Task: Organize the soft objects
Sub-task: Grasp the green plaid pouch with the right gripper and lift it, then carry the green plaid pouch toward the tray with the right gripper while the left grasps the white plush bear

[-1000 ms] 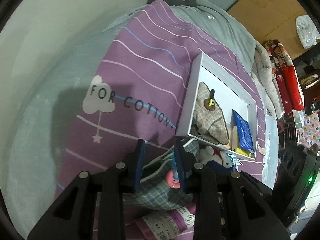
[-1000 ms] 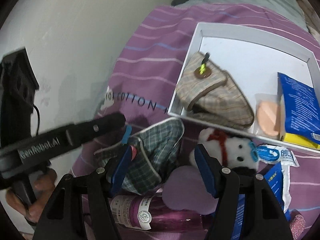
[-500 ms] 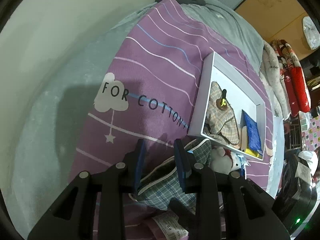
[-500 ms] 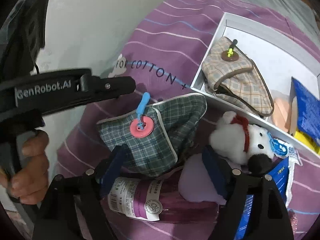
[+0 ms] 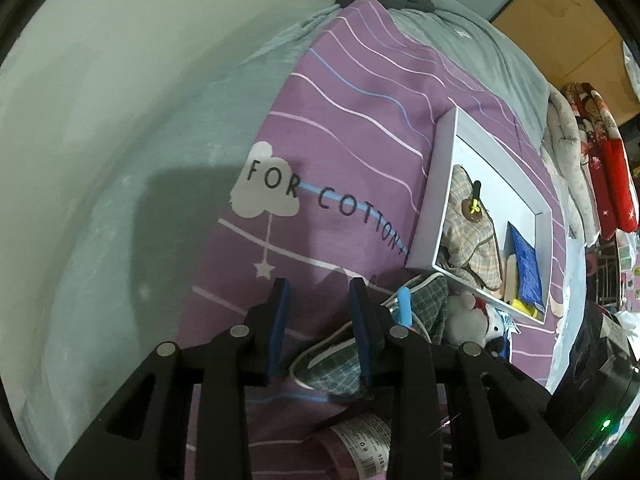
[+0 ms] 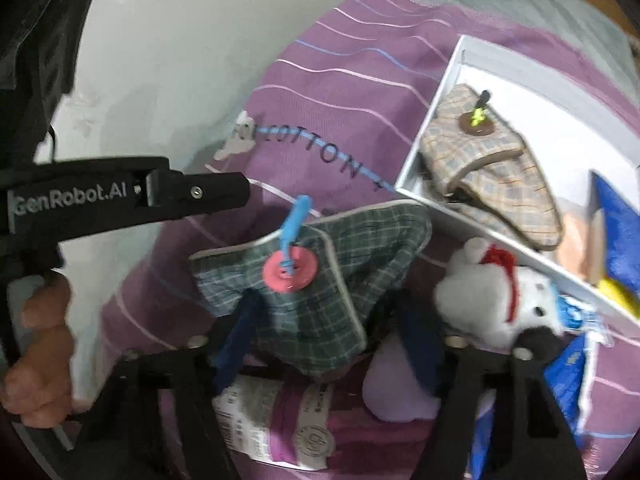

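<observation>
Right tool [image 6: 328,344]: jaws just closed further around green plaid fabric pouch [image 6: 320,280] on purple bed sheet [image 5: 340,160], near white tray [image 5: 440,208]; firm grip not confirmed. Left tool [image 5: 318,320] released, empty, pouch left beside it. Handover judged done.

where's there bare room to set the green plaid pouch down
The far part of the white box, beyond the beige plaid pouch, lies bare. The purple sheet left of the box is open too. Crowded: around the green plaid pouch, with plush toy and bottle.
</observation>
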Demonstrator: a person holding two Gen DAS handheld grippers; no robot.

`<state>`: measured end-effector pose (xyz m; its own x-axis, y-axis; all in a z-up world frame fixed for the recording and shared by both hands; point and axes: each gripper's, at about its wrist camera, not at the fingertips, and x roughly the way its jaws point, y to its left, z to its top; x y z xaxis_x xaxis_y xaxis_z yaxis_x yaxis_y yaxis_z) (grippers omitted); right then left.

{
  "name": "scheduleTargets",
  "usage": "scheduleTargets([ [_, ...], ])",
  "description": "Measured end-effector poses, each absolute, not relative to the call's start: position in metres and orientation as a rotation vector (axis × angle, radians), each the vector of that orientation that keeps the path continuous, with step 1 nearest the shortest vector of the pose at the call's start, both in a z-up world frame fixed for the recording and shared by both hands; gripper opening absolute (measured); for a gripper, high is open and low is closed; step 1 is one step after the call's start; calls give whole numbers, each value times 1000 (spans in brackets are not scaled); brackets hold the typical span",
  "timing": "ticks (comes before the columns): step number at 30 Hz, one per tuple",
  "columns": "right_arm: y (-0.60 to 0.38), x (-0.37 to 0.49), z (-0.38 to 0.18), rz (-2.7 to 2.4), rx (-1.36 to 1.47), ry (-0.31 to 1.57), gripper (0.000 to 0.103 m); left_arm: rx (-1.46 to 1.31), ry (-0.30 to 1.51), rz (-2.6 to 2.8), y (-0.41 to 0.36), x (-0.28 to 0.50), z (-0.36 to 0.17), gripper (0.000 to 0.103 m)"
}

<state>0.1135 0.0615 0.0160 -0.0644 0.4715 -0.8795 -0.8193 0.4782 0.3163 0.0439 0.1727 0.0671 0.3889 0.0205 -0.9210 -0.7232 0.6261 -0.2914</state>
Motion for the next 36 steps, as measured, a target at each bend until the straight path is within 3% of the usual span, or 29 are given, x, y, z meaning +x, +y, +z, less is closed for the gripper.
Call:
scheduleTargets([
  [4, 58, 122, 16, 1132, -278, 1251, 36, -779, 1069, 539, 173, 42, 69, 33],
  [9, 42, 144, 21, 1210, -85, 1284, 26, -771, 1057, 526, 170, 42, 76, 34],
  [16, 19, 159, 42, 1304, 138, 1262, 26, -794, 982, 491, 168, 34, 91, 41],
  [36, -78, 195, 86, 1014, 209, 1081, 26, -798, 964, 173, 131, 66, 104, 50],
])
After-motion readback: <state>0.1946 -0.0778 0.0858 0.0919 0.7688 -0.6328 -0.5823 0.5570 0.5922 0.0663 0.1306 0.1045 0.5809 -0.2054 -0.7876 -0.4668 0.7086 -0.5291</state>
